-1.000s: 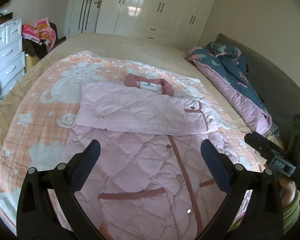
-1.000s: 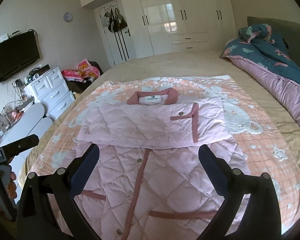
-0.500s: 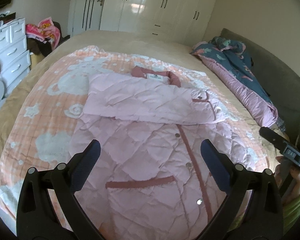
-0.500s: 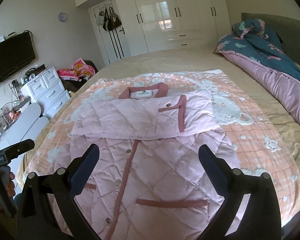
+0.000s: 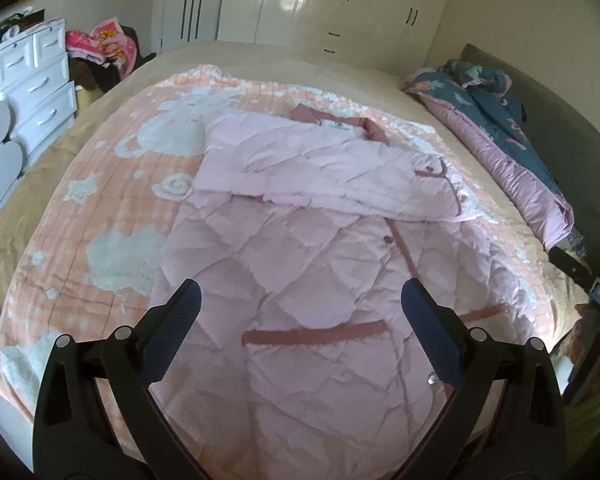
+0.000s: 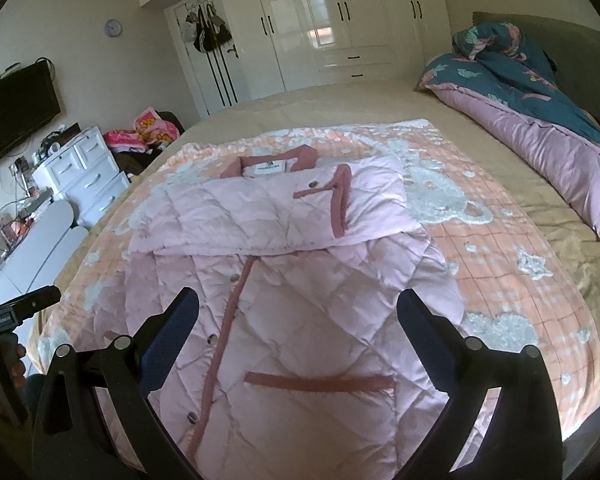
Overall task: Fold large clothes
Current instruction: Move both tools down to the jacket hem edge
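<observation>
A pink quilted coat (image 5: pixel 300 256) (image 6: pixel 300 288) with dark pink trim lies flat on a peach patterned blanket (image 5: pixel 112 208) (image 6: pixel 520 280) on the bed. Both sleeves are folded across its chest, below the collar (image 6: pixel 272 162). My left gripper (image 5: pixel 300 312) hovers open over the coat's lower left half, above a pocket trim (image 5: pixel 316 330). My right gripper (image 6: pixel 298 316) hovers open over the lower right half, above the other pocket trim (image 6: pixel 320 382). Neither holds anything. The right gripper's body (image 5: pixel 580 276) shows at the left view's edge, and the left gripper's body (image 6: pixel 16 308) at the right view's edge.
A rolled teal and pink duvet (image 6: pixel 540 112) lies along the bed's right side by the headboard. White drawers (image 5: pixel 36 80) and a pile of clothes (image 6: pixel 140 136) stand left of the bed. White wardrobes (image 6: pixel 340 20) fill the far wall, and a television (image 6: pixel 16 116) hangs on the left wall.
Both grippers have drawn back toward the coat's hem and lowered a little; the coat fills more of the near view. Both stayed open. The coat has not moved.
</observation>
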A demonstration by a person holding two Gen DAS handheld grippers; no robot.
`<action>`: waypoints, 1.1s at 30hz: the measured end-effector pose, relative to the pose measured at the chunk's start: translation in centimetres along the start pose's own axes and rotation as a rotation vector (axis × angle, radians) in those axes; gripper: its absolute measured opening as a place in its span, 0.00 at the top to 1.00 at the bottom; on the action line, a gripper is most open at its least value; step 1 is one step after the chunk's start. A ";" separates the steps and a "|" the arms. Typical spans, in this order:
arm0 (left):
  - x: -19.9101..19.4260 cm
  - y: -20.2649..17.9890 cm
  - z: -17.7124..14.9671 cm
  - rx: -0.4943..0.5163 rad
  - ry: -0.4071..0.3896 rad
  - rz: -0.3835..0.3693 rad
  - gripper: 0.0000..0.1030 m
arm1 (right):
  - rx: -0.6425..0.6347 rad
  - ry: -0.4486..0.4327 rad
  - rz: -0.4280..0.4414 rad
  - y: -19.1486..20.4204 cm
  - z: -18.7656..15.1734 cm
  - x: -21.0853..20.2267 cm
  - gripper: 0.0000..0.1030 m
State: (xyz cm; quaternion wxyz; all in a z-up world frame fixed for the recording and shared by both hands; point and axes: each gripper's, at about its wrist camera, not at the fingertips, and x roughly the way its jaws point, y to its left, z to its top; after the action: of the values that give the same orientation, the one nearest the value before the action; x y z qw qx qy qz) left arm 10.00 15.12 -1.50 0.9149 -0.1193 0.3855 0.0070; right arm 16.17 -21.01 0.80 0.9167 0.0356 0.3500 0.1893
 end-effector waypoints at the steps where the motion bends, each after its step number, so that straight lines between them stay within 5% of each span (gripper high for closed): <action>1: 0.2 0.2 -0.3 -0.001 0.009 0.005 0.09 | 0.000 0.004 -0.003 -0.2 -0.2 0.0 0.04; 20: 2.3 4.7 -5.6 -0.044 0.138 0.092 0.09 | 0.029 0.096 -0.071 -5.0 -4.5 0.3 0.04; 33: 2.1 7.3 -8.4 -0.132 0.209 0.027 0.09 | 0.062 0.123 -0.107 -7.6 -6.6 -0.6 0.04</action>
State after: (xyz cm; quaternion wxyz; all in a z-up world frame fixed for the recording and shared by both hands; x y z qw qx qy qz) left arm 4.81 20.19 -10.15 0.8598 -0.1741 0.4790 0.0322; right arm 13.92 -28.72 -5.33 0.9008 0.0336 0.4126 0.1308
